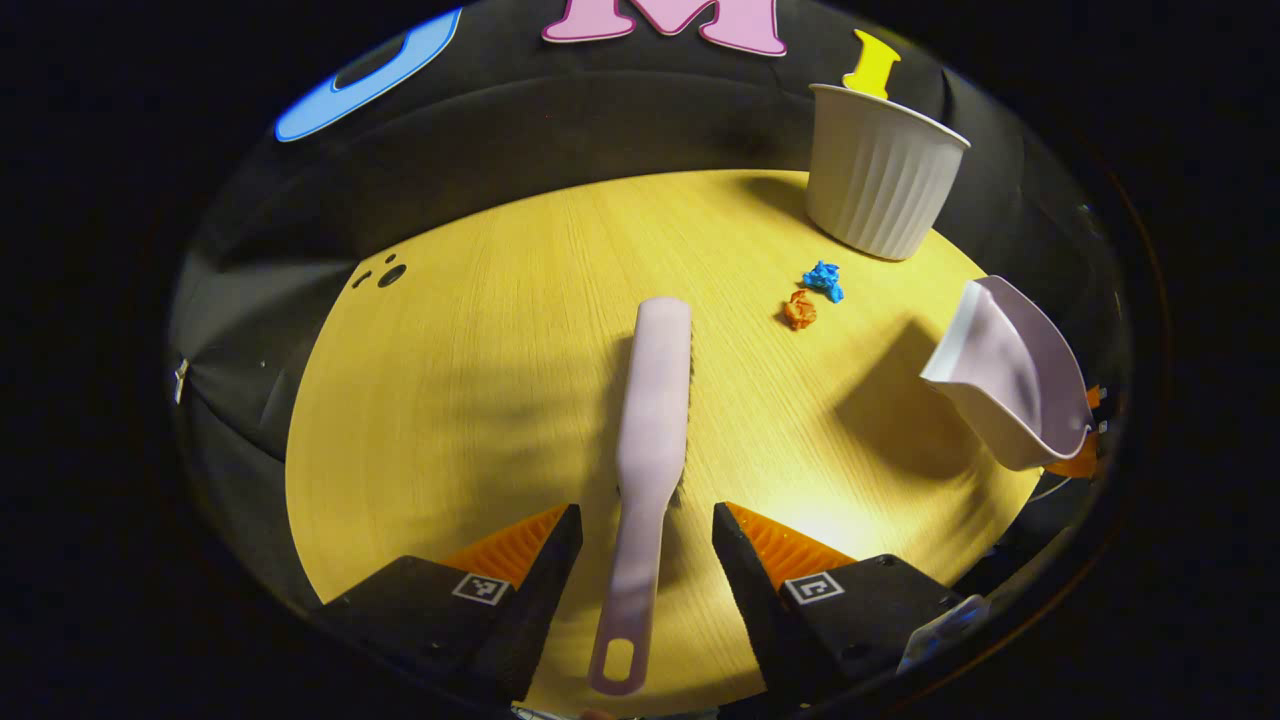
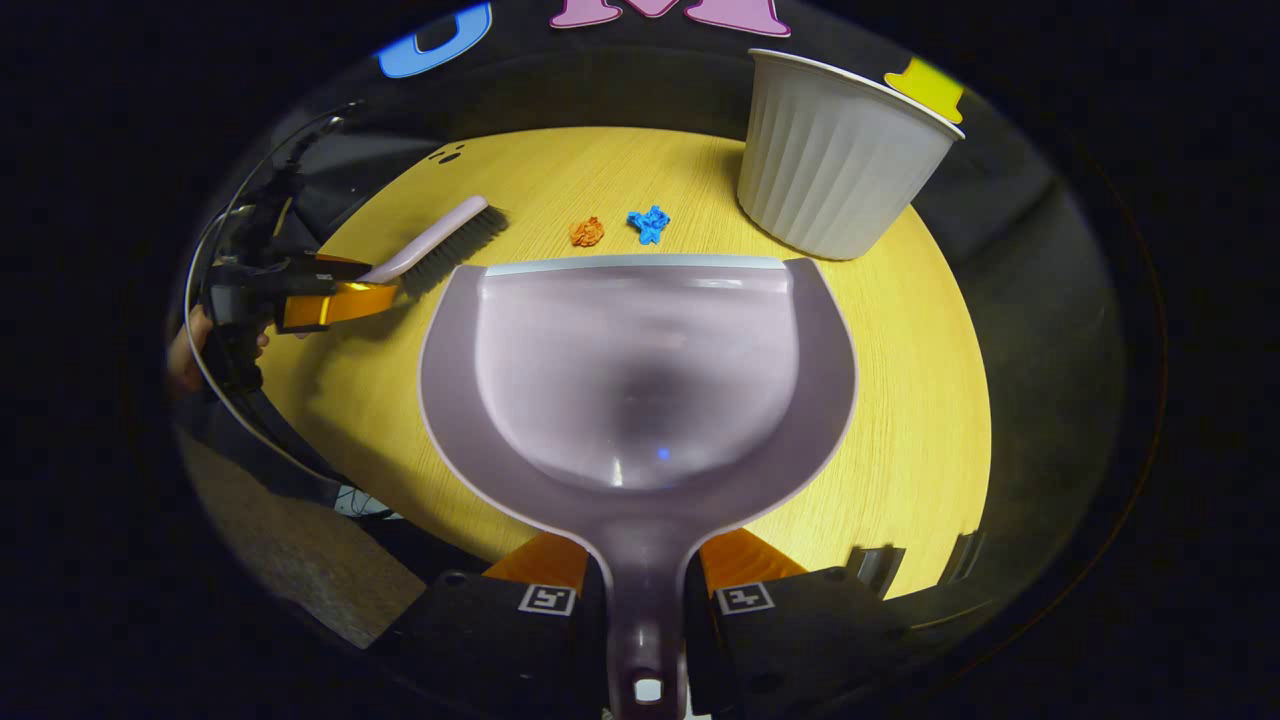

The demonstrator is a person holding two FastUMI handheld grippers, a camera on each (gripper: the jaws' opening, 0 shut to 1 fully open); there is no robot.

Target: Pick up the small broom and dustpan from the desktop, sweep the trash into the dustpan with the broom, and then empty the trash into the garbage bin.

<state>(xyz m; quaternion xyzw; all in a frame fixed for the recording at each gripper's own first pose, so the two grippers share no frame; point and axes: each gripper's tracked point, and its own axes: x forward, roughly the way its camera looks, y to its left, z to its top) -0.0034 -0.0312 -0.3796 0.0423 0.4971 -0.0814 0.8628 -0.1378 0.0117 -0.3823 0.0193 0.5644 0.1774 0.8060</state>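
Note:
A pale pink broom (image 1: pixel 652 400) lies flat on the wooden table (image 1: pixel 450 400), bristles to its right. My left gripper (image 1: pixel 645 522) is open, its fingers on either side of the broom handle without touching it. In the right gripper view, the left gripper (image 2: pixel 330 300) sits at the broom (image 2: pixel 440 240) handle's end. My right gripper (image 2: pixel 645 572) is shut on the handle of the pink dustpan (image 2: pixel 640 370), held above the table. That dustpan (image 1: pixel 1010 380) hangs tilted at the right. An orange scrap (image 1: pixel 800 310) and a blue scrap (image 1: pixel 824 281) lie close together near the white ribbed bin (image 1: pixel 880 175).
The bin (image 2: pixel 840 165) stands at the table's far right corner, just past the scraps (image 2: pixel 587 231). Small dark holes (image 1: pixel 385 273) mark the far left of the table top. A hand (image 2: pixel 185 350) and cables hang off the left edge, over the floor (image 2: pixel 290 560).

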